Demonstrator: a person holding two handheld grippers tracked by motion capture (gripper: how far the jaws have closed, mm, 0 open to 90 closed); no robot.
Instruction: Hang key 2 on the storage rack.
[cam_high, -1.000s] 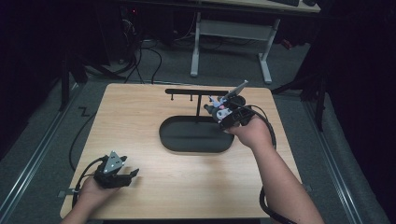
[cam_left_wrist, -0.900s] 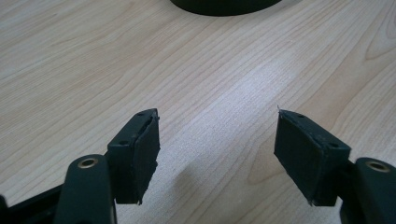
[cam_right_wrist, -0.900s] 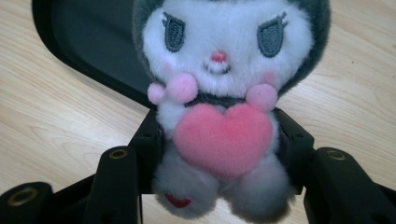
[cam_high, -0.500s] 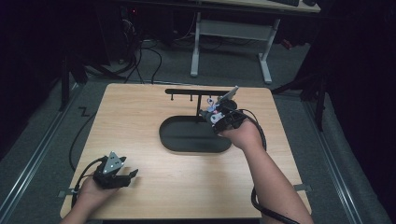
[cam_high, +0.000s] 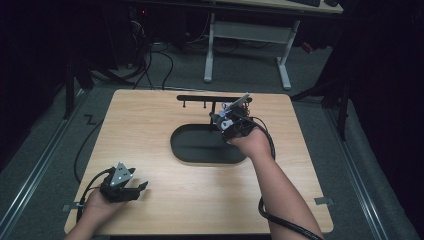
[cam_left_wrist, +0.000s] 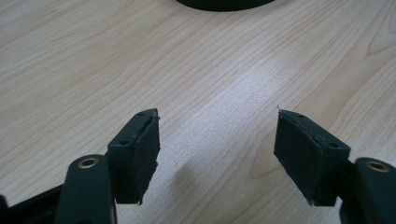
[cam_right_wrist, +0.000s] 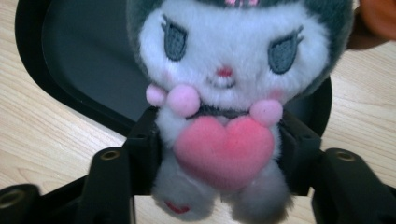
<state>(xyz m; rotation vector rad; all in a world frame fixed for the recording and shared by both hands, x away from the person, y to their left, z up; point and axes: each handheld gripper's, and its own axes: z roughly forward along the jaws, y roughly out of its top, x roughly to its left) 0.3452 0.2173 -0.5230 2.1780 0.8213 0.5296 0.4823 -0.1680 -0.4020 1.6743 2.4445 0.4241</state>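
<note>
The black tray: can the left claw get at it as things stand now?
Probably yes. The left claw rests open on the table, with bare wood between it and the black tray; the right claw works at the tray's far side.

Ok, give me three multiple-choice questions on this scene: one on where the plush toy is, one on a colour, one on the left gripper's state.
1. Where is the plush toy?
A. between the right gripper's fingers, over the black tray
B. on the floor
C. on a chair

2. What colour is the toy's heart?
A. blue
B. pink
C. yellow

3. The left gripper's fingers are:
A. shut on a cable
B. shut tight, empty
C. open, empty

Key:
1 A, the toy sits between the fingers, which have just been opening.
2 B, the heart on its chest is pink.
3 C, bare table shows between them.
</note>
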